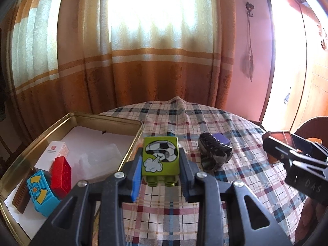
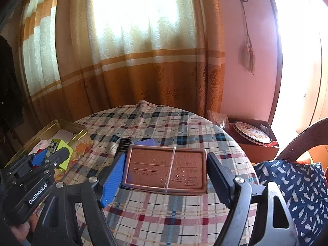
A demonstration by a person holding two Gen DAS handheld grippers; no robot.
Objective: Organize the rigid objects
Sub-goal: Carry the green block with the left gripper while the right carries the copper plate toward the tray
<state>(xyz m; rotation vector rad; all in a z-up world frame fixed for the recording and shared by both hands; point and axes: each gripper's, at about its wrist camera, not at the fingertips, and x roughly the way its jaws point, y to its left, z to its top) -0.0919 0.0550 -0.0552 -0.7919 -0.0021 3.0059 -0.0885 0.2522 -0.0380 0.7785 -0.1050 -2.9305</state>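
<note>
We've got the left gripper (image 1: 161,169) clamped on a green block (image 1: 161,157) w/ a football print, pads tight on both sides, block held up off the plaid tablecloth (image 1: 164,209), just right of the tin's rim. Right gripper (image 2: 166,170) grips a flat copper-brown embossed plate (image 2: 166,169) by its short ends, jaws set wide and pressing on it, a thin band round its middle. Just beyond, on the cloth, a black ridged clip (image 1: 214,153) w/ a purple piece (image 1: 221,139) resting against it. Left side: the gold tin (image 1: 110,117), open, holding a blue printed block (image 1: 42,192), a red block (image 1: 60,173), a white card box (image 1: 50,156) and a brown ribbed piece (image 1: 20,197). Far back, striped orange curtains (image 1: 143,61).
</note>
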